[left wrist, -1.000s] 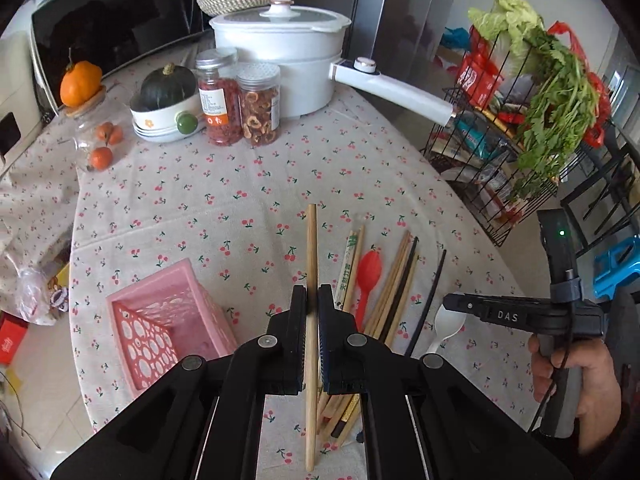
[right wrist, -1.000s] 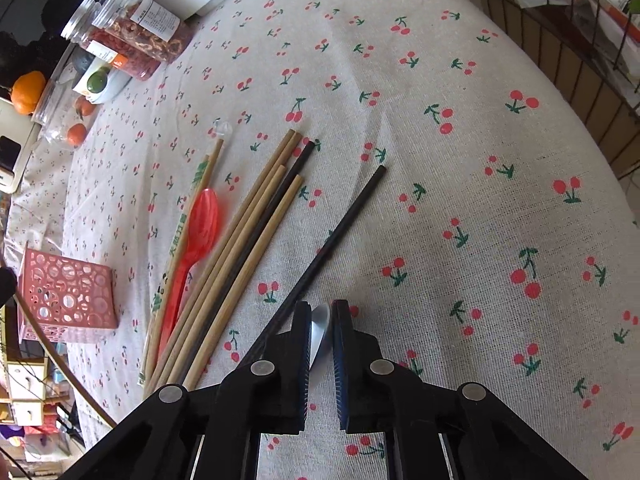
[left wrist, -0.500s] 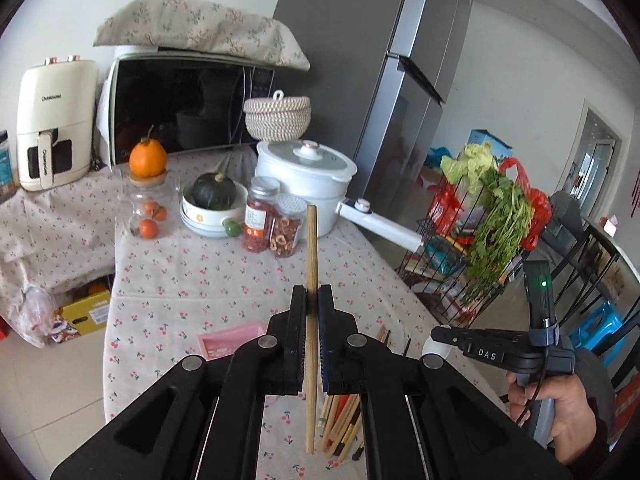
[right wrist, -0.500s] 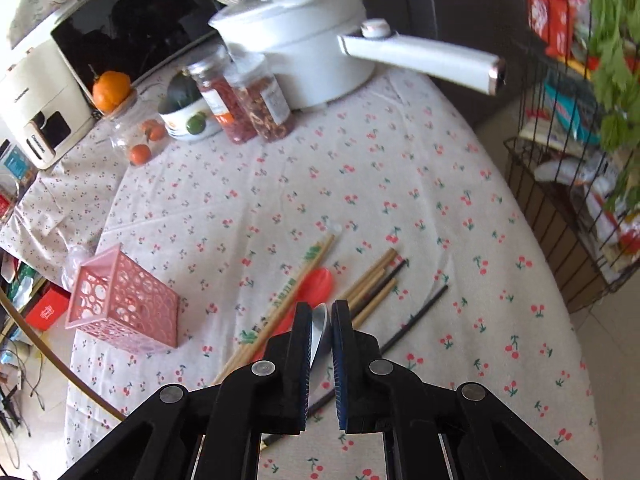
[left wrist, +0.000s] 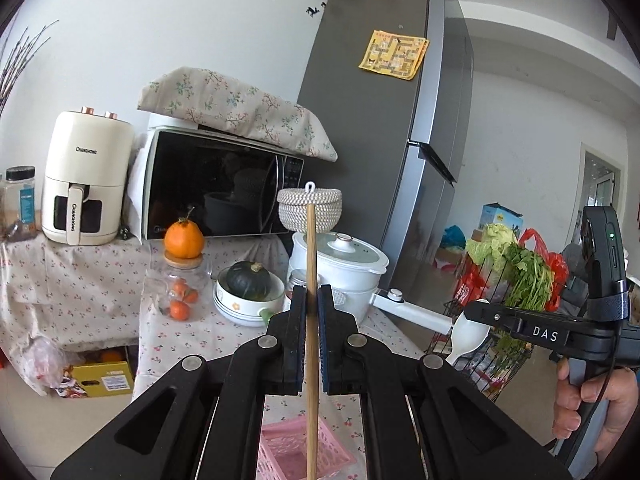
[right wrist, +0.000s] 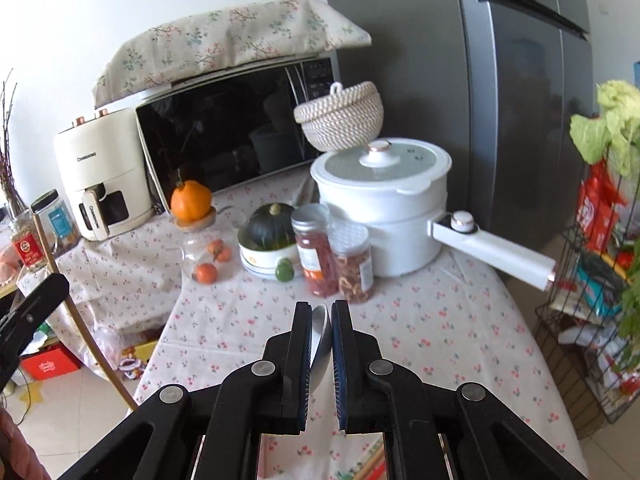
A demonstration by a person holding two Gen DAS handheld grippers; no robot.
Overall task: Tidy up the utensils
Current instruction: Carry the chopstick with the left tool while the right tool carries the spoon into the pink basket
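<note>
Both hand-held grippers are now lifted off the bench: left hand-held gripper (left wrist: 311,344) is clamping an upright chopstick (left wrist: 311,280) above the pink basket (left wrist: 296,454); right hand-held gripper (right wrist: 321,360) is pinching the white spoon (right wrist: 319,344), ready for binning.

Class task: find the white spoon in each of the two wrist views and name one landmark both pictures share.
Left wrist view: the white spoon shows at right, clamped in the right gripper, in front of the wire rack.
Right wrist view: the white spoon sits at lower centre, edge-on between the jaws.
Shared landmark: the white pot with its long handle.
</note>
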